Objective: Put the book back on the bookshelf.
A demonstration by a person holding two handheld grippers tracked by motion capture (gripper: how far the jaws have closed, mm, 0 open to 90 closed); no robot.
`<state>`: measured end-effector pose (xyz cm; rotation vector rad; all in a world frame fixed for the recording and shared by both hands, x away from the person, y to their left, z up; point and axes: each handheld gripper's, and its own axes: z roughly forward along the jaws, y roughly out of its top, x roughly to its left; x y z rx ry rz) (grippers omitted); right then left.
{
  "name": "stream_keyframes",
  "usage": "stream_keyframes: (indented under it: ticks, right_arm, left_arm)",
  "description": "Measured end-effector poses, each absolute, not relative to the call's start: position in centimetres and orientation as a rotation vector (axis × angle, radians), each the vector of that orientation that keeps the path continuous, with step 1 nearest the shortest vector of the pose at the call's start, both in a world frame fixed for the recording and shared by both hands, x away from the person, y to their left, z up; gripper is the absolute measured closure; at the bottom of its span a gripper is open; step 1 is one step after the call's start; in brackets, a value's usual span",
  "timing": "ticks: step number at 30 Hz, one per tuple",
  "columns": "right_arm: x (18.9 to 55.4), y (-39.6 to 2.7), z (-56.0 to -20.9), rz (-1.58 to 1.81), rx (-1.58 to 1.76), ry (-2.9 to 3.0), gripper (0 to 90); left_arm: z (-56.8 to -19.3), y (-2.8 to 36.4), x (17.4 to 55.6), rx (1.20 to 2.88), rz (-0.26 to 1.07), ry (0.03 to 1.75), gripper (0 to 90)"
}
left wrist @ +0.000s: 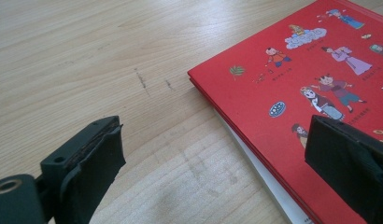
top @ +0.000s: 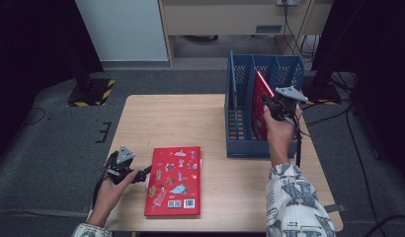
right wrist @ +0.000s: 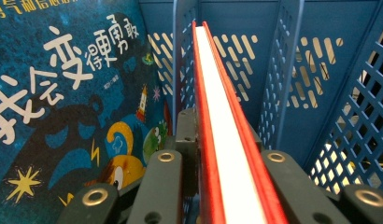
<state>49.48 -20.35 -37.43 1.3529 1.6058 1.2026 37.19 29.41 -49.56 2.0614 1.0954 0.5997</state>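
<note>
Lowering red book point(top: 260, 101), clamped in right tongs point(top: 267, 102), into blue file rack point(top: 238, 143), risking snagging divider; left tongs point(top: 143, 172) wide.

left tool point(top: 141, 174) agape, right tool point(top: 267, 102) clamped
</note>
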Motion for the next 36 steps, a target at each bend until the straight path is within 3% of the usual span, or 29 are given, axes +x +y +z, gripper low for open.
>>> stream_keyframes:
  ticks: [20,36]
  right_arm:
    - [52.0,-19.8,-36.4,1.154,1.329,1.544,79.7]
    - [53.6,-19.3,-37.6,1.122,1.329,1.524,79.5]
  left_arm:
    - [-49.7,29.5,37.3,2.066,0.598,1.094,3.7]
    - [-49.8,29.5,37.4,2.071,0.591,1.099,3.8]
